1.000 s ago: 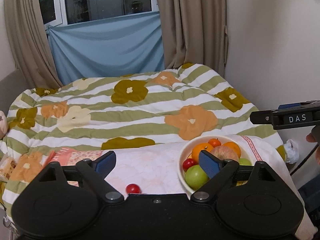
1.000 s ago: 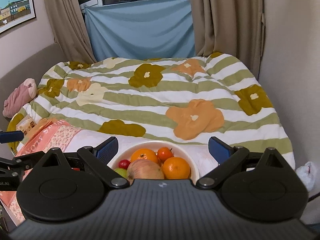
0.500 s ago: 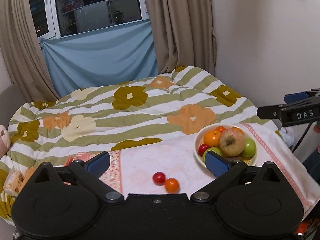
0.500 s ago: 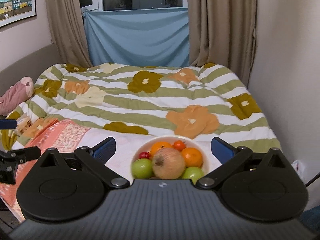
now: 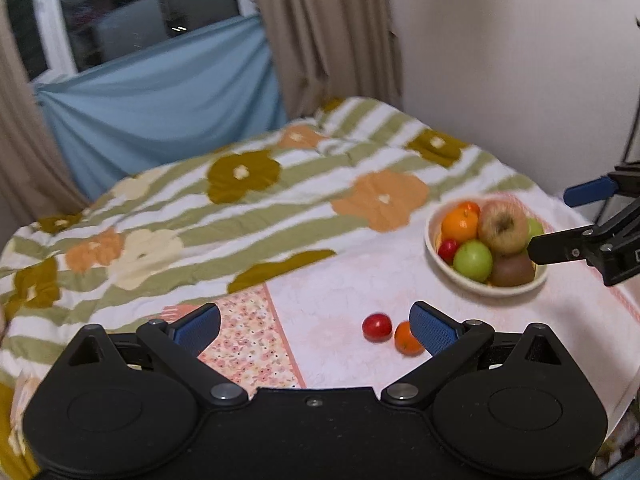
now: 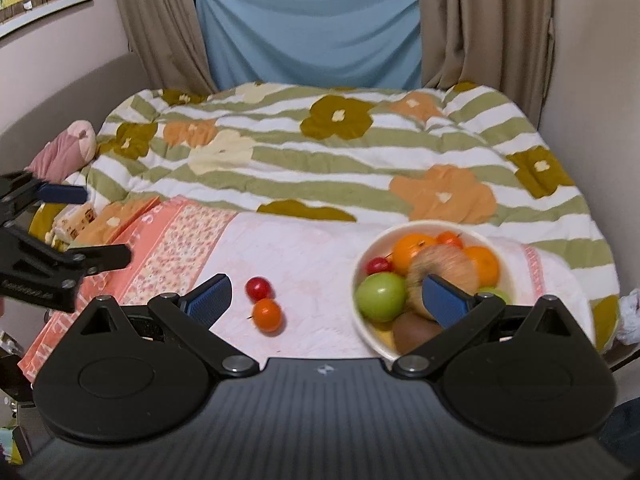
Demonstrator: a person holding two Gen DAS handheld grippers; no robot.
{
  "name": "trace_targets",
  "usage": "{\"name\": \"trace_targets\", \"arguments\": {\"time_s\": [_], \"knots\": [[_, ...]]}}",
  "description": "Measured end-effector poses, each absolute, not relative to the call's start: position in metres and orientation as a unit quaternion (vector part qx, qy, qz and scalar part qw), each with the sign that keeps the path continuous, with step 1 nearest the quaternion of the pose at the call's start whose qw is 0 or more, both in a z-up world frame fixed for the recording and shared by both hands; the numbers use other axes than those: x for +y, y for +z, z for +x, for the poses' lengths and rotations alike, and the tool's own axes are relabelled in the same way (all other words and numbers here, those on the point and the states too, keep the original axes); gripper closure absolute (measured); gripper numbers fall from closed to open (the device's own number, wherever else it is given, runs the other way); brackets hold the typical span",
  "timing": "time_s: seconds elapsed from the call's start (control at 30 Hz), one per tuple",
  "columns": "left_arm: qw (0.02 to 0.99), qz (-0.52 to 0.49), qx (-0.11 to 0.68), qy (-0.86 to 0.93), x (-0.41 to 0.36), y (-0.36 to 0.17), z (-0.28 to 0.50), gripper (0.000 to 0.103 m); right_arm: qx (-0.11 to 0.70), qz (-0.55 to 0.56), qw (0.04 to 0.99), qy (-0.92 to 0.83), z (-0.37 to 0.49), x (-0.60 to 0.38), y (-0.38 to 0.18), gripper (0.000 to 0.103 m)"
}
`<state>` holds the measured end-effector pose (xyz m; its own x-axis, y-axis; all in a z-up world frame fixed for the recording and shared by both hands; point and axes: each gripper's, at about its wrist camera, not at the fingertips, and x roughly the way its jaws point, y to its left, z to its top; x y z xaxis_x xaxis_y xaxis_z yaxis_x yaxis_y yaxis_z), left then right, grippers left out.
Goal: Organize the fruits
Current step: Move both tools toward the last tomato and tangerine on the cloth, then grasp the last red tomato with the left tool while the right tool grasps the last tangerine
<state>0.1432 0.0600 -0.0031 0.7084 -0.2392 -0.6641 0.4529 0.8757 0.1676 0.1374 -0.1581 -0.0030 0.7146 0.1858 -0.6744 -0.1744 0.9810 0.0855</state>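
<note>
A cream bowl (image 5: 434, 256) (image 6: 360, 320) holds oranges, a large apple (image 5: 503, 226), a green apple (image 6: 380, 296), a kiwi and a small red fruit. It sits on a pale cloth at the right. A small red fruit (image 5: 377, 327) (image 6: 259, 288) and a small orange fruit (image 5: 406, 340) (image 6: 267, 315) lie loose on the cloth left of the bowl. My left gripper (image 5: 316, 326) is open and empty above the near cloth. My right gripper (image 6: 326, 298) is open and empty, its right finger over the bowl.
A pale cloth (image 6: 312, 248) with a floral pink border (image 6: 176, 248) covers the table. Behind it is a bed with a striped flowered quilt (image 6: 320, 152). A wall (image 5: 520, 60) stands at the right. A pink soft toy (image 6: 64, 152) lies at the bed's left.
Both grippers have risen and pulled back, so the bowl and the two loose fruits show more fully. The left view swung left. Nothing was picked up.
</note>
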Motion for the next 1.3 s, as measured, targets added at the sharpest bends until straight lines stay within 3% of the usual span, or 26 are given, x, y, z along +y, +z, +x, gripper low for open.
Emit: {"name": "trace_targets", "arguments": {"time_s": [0.47, 0.6, 0.87, 1.1, 1.23, 1.3], "knots": [[0.816, 0.258, 0.377, -0.355, 0.044, -0.088, 0.224, 0.015, 0.437, -0.053, 0.892, 0.107, 0.177, -0.104, -0.1, 0.0], [0.794, 0.269, 0.388, -0.383, 0.037, -0.108, 0.235, 0.023, 0.44, -0.071, 0.888, 0.117, 0.188, -0.091, -0.119, 0.0], [0.779, 0.258, 0.409, -0.398, 0.031, -0.129, 0.25, 0.028, 0.453, -0.054, 0.881, 0.128, 0.21, -0.079, -0.146, 0.021], [0.777, 0.246, 0.415, -0.405, 0.027, -0.133, 0.258, 0.033, 0.45, -0.058, 0.88, 0.144, 0.218, -0.072, -0.156, 0.031], [0.776, 0.243, 0.415, -0.408, 0.025, -0.133, 0.259, 0.033, 0.449, -0.067, 0.878, 0.154, 0.217, -0.07, -0.158, 0.049], [0.775, 0.242, 0.416, -0.41, 0.023, -0.134, 0.259, 0.034, 0.447, -0.073, 0.878, 0.154, 0.216, -0.07, -0.158, 0.051]]}}
